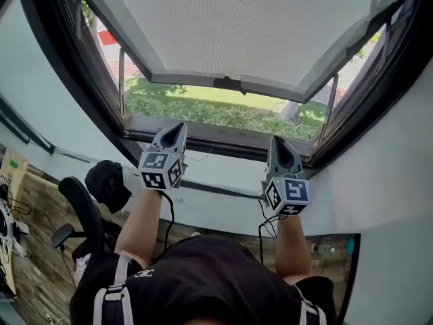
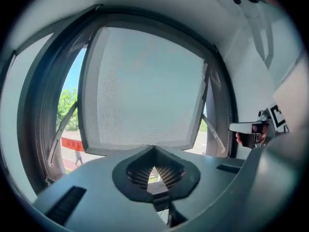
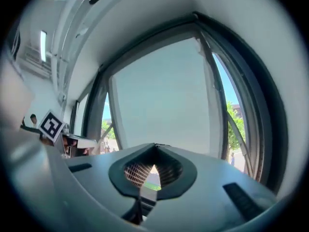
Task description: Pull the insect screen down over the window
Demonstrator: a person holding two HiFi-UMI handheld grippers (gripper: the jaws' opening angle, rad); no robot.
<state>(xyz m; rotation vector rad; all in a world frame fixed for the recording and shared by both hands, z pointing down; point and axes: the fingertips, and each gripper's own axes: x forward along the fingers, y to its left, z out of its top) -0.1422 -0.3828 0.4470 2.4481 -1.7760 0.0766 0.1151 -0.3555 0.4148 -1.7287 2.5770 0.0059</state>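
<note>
The insect screen (image 1: 237, 26) is a pale mesh that covers the upper part of the open window, and its grey bottom bar carries a small dark handle (image 1: 226, 83). Below the bar the opening shows grass outside. My left gripper (image 1: 179, 126) is raised in front of the window sill, shut and empty, pointing at the window. My right gripper (image 1: 277, 141) is level with it on the right, also shut with nothing between its jaws. Both are well below the handle. In the left gripper view the screen (image 2: 145, 86) fills the frame beyond the closed tips (image 2: 153, 149). The right gripper view shows the same screen (image 3: 164, 95).
A dark window frame (image 1: 81, 93) surrounds the opening, with the sill (image 1: 216, 141) just ahead of the jaws. Opened sashes stand out at both sides. A black office chair (image 1: 84, 212) with a dark bundle (image 1: 108, 185) is down at the left on a wooden floor.
</note>
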